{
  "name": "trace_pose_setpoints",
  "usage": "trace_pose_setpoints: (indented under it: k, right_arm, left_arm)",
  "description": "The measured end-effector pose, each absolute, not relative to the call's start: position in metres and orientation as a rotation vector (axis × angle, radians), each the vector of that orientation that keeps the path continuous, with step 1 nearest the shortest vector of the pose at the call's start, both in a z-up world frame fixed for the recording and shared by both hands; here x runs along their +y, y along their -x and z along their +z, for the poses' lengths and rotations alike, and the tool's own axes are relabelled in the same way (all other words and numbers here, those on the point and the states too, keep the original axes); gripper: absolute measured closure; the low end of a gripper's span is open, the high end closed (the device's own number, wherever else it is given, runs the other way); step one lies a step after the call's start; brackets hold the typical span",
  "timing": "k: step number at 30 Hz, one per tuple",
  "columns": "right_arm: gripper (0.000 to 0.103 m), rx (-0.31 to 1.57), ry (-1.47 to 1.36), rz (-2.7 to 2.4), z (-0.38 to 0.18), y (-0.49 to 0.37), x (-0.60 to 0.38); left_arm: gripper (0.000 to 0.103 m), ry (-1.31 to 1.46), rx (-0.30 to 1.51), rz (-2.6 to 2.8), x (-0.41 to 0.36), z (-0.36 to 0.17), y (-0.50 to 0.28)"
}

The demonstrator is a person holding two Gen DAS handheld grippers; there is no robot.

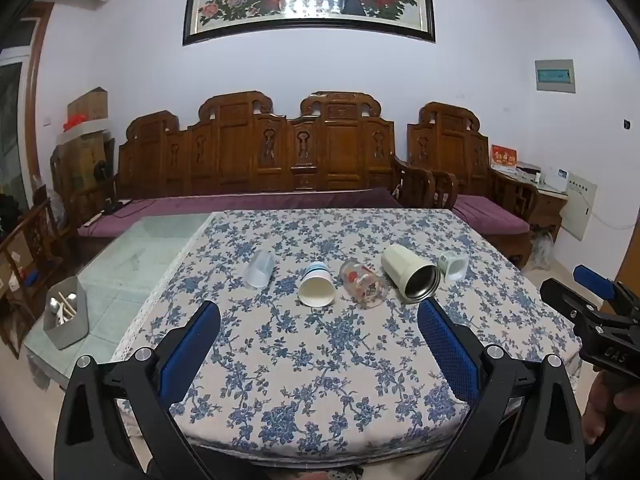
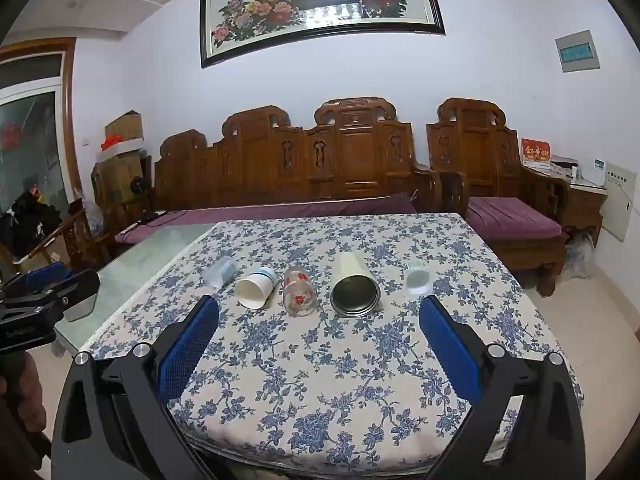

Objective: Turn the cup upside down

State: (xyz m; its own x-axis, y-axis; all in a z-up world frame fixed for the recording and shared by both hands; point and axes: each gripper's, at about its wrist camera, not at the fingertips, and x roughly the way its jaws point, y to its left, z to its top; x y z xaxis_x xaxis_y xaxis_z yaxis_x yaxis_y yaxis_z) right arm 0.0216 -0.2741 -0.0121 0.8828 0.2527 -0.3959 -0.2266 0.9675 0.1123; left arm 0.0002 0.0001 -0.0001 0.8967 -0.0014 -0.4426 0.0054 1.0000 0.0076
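well, paper cup (image 1: 316, 289) on side, mouth toward camera.

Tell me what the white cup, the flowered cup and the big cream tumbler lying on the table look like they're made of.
White cup: probably paper, matte with a thin rolled rim and blue bands near the base. Flowered cup: clear glass or hard plastic, see-through with red flower prints. Cream tumbler: apparently steel inside, with a dark reflective lining and metallic rim, under a matte cream coating.
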Motion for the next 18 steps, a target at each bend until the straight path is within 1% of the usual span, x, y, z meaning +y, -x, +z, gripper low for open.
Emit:
trace_pose_setpoints:
  k: [18]
  right_arm:
    - [0.002,0.413,-0.061,0.25,-0.0087,-0.0216,-0.2707]
  left_arm:
    - [0.008,0.001,0.458,-0.008,0.0005,0.0001,-0.0001]
